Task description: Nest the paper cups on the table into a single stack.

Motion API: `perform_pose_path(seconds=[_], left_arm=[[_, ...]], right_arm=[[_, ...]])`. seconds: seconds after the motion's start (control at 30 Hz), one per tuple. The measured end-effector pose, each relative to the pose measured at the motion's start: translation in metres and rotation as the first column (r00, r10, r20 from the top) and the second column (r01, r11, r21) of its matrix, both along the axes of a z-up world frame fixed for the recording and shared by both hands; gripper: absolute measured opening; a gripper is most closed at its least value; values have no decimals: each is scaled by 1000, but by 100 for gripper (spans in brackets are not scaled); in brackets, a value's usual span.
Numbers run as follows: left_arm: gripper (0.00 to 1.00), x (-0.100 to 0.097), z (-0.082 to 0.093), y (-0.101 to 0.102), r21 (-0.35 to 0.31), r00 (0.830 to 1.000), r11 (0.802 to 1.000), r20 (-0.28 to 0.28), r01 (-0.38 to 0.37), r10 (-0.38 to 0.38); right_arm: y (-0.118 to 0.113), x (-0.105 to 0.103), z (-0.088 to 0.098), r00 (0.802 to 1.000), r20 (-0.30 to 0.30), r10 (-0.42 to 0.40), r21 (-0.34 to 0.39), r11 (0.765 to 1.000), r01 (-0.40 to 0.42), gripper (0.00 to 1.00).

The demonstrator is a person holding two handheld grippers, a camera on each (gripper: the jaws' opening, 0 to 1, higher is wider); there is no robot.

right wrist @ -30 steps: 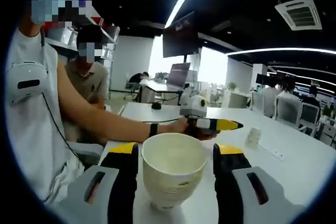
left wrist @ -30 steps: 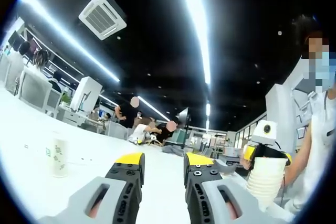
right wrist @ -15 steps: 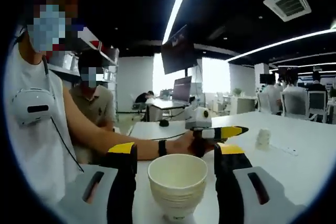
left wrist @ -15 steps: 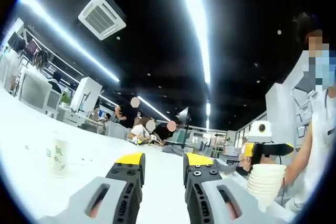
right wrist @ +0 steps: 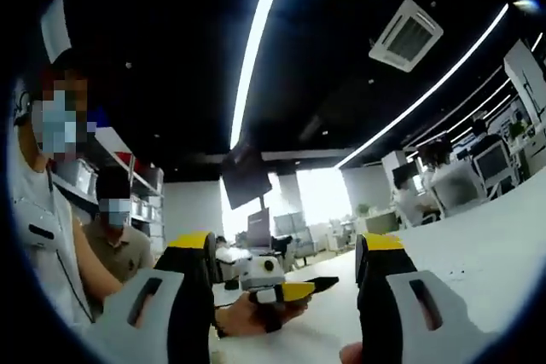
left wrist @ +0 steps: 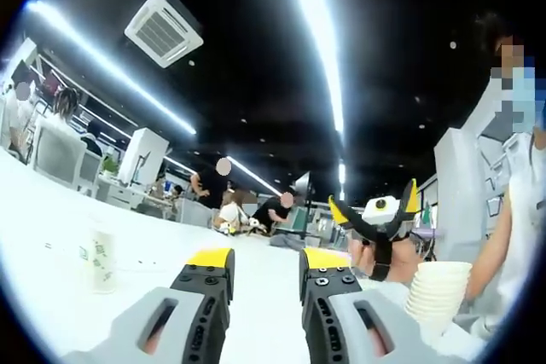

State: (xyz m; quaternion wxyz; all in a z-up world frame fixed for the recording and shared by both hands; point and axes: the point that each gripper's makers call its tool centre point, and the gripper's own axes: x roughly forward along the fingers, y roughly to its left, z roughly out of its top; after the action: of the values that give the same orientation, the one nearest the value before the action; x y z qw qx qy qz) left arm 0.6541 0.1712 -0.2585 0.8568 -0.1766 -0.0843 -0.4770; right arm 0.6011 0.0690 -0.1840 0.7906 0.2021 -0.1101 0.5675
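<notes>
Left tongs (left wrist: 264, 263) in the left gripper view stand with a narrow gap between the jaws and nothing held. I read a single paper cup (left wrist: 102, 260) upright on the white worktop (left wrist: 51, 236), well apart to the left of the jaws. The cup stack (left wrist: 437, 291) stands at the right edge of this view, and the right tongs (left wrist: 375, 206) hang above and just left of it, jaws spread wide and empty.

Risk, as I judge it: the stack stands unsupported near the person's side of the worktop. A careless return of the right tongs could clip the rim and topple it. The single cup is light; closing on it too hard could crush the wall, and it would then not nest.

Compared with one second ago, the right tongs were clamped around the stack; they have since let go and lifted, and the stack sits lower and free.

Right tongs (right wrist: 286, 249) in the right gripper view are wide apart with nothing between them. I see the left tongs (right wrist: 311, 286) below, gripped in the person's hand (right wrist: 247, 314).

Compared with one second ago, the stack filled the gap between these jaws; the camera has pitched up toward the ceiling and no cup lies between them.
</notes>
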Motion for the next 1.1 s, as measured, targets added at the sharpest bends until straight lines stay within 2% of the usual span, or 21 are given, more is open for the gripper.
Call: perform_pose_path(seconds=[0.03, 0.13, 0.2, 0.3, 0.33, 0.37, 0.4, 0.43, 0.47, 0.5, 0.57, 0.67, 0.7, 0.73, 0.8, 0.87, 0.9, 0.97, 1.0, 1.07, 1.1], left_arm=[[34, 2, 1, 3, 3, 1000, 1000, 13, -28, 28], [37, 10, 5, 13, -7, 996, 997, 38, -77, 77], [38, 13, 12, 20, -39, 993, 994, 67, -100, 102], [40, 16, 16, 27, -56, 987, 990, 89, -132, 136], [42, 19, 15, 29, -49, 984, 987, 91, -150, 154], [49, 23, 12, 32, -31, 980, 983, 81, -180, 182], [55, 30, 8, 35, -12, 975, 977, 58, -212, 213], [60, 31, 8, 35, -16, 976, 977, 49, -211, 212], [62, 32, 8, 35, -19, 975, 976, 52, -216, 217], [62, 36, 8, 40, -14, 965, 967, 69, -253, 253], [65, 41, 9, 49, 10, 938, 943, 114, -332, 329], [66, 49, 3, 57, 100, 902, 901, 151, -421, 405], [66, 54, -3, 59, 151, 890, 880, 157, -450, 428], [67, 60, -9, 61, 192, 881, 861, 145, -471, 450], [67, 77, -9, 70, 216, 856, 828, 106, -517, 507], [66, 89, -10, 75, 256, 841, 802, 105, -539, 531], [65, 97, -11, 75, 279, 841, 796, 106, -537, 531], [64, 114, -19, 76, 333, 837, 779, 64, -531, 543], [63, 122, -20, 77, 348, 833, 770, 64, -535, 550], [60, 138, -26, 81, 395, 817, 742, 42, -542, 575], [59, 143, -26, 80, 399, 819, 742, 42, -539, 573]], right_arm=[[-2, 15, -7, 1000, 1, -24, -21, 999, 24, 70], [-6, 40, -24, 996, 7, -93, -59, 994, 93, 73], [-7, 53, -43, 993, -13, -119, -78, 990, 117, 78], [-7, 60, -65, 989, -32, -146, -112, 984, 142, 83], [-7, 62, -71, 987, -27, -158, -136, 979, 153, 83], [-7, 64, -74, 985, -22, -172, -159, 973, 167, 83], [-6, 64, -73, 984, -16, -177, -164, 971, 172, 83], [-7, 63, -69, 983, 17, -183, -144, 972, 184, 83], [-7, 62, -68, 983, 21, -184, -130, 974, 185, 81], [-8, 61, -67, 982, 21, -187, -127, 974, 188, 78], [-14, 64, -60, 970, 82, -229, -109, 965, 237, 75], [-20, 64, -57, 965, 108, -240, -90, 964, 250, 72], [-21, 65, -57, 965, 110, -240, -83, 965, 249, 71], [-22, 68, -59, 964, 107, -241, -85, 964, 251, 71], [-23, 74, -63, 962, 107, -249, -99, 961, 260, 70], [-24, 79, -67, 963, 97, -251, -104, 960, 261, 68], [-24, 80, -68, 965, 87, -248, -99, 962, 256, 68], [-22, 78, -68, 969, 72, -235, -85, 967, 241, 68], [-21, 77, -68, 971, 68, -228, -85, 969, 233, 67], [-18, 73, -67, 973, 73, -221, -87, 970, 227, 66], [-16, 71, -67, 974, 83, -211, -94, 971, 218, 66]])
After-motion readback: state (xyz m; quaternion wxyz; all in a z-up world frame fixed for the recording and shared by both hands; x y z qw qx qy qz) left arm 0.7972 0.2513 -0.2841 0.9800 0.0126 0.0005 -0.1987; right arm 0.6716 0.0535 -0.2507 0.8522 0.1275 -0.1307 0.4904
